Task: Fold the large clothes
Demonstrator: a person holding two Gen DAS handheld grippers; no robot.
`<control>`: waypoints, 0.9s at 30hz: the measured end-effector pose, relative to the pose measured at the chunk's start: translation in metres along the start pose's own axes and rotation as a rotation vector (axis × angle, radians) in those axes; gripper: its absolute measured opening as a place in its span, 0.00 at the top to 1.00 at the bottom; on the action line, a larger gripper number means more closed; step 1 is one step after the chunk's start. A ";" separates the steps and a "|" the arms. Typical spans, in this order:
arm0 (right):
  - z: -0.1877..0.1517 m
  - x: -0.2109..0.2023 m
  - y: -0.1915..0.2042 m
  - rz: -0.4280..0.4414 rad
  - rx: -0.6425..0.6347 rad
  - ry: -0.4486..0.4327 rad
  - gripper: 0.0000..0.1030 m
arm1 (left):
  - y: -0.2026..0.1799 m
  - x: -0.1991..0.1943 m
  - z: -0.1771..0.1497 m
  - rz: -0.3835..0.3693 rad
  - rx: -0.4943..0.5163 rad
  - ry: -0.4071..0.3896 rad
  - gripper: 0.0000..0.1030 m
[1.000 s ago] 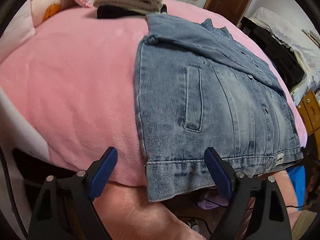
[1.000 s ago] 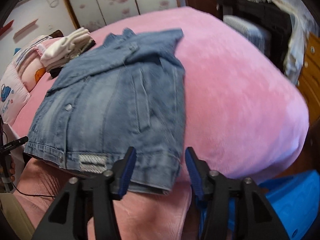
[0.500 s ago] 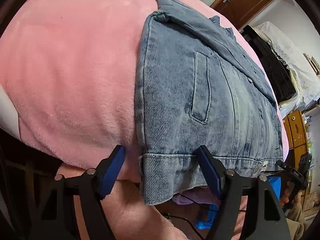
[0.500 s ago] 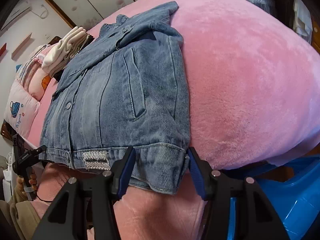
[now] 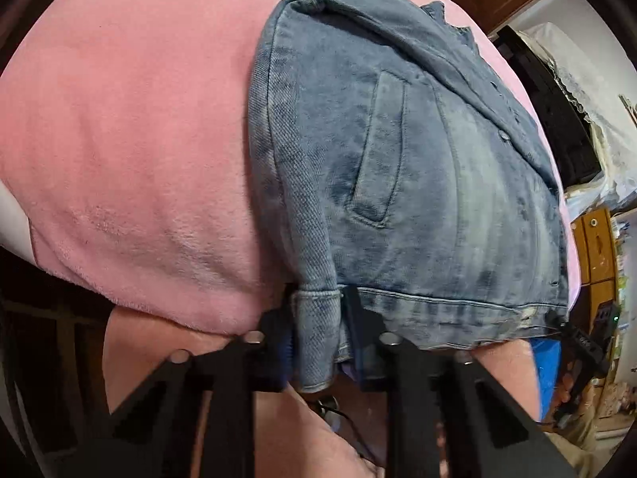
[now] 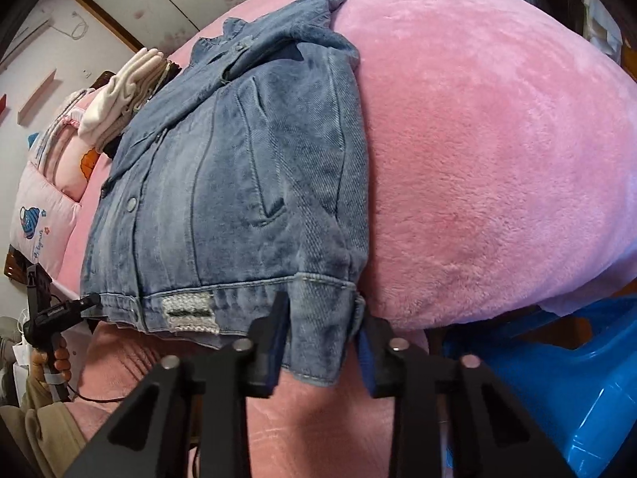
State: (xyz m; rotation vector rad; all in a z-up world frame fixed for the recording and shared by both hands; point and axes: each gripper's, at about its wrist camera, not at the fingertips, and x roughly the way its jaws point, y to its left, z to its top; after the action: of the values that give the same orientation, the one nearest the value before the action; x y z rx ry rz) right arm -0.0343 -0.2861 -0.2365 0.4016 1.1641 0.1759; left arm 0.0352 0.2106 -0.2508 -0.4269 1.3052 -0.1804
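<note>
1. A faded blue denim jacket with metal snap buttons lies folded on a bed covered by a fluffy pink plush blanket, with its hem hanging over the bed's near edge toward both sets of fingers.
2. The left gripper has its black fingers drawn narrow around the jacket's left hem corner; the denim bunches into a thick roll between them, and both pads press against the cloth.
3. The right gripper stands the same way at the opposite hem corner: its fingers, faced with blue pads, pinch the folded hem from both sides.
4. Ahead of the left fingers, a slanted welt pocket shows on the jacket front, and the collar lies at the far end.
5. Just left of the right fingers, a pale frayed patch sits on the hem band.
6. Far beyond the right fingers, to their left, a stack of folded cream clothes rests on the bed near a pink pillow with a blue cartoon print.
7. To the right of the right fingers, below the bed's edge, stands a bright blue plastic stool.
8. Far right of the left fingers stands a wooden cabinet.
</note>
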 end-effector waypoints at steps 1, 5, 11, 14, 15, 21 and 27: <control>0.000 -0.004 0.005 -0.004 -0.028 -0.009 0.80 | -0.002 -0.005 0.001 -0.009 -0.010 0.007 0.88; 0.002 -0.033 0.033 0.030 -0.118 -0.085 0.88 | 0.002 -0.034 0.005 -0.144 -0.107 -0.015 0.90; 0.045 -0.096 0.059 0.205 -0.086 -0.254 0.89 | -0.022 -0.095 0.034 -0.374 -0.159 -0.182 0.90; 0.087 -0.119 0.070 0.298 -0.034 -0.342 0.89 | -0.040 -0.119 0.069 -0.414 -0.182 -0.275 0.91; 0.099 -0.122 0.071 0.314 -0.021 -0.361 0.89 | -0.043 -0.123 0.082 -0.424 -0.201 -0.298 0.91; 0.212 -0.116 0.074 0.357 0.086 -0.466 0.89 | -0.053 -0.123 0.197 -0.372 -0.303 -0.436 0.91; 0.317 -0.048 0.068 0.275 0.179 -0.452 0.89 | -0.073 -0.069 0.312 -0.196 -0.297 -0.455 0.90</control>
State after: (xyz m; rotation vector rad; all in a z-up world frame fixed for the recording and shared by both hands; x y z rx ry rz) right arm 0.2427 -0.3084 -0.0618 0.7200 0.6773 0.2078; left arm 0.3239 0.2327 -0.0974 -0.8009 0.8410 -0.0461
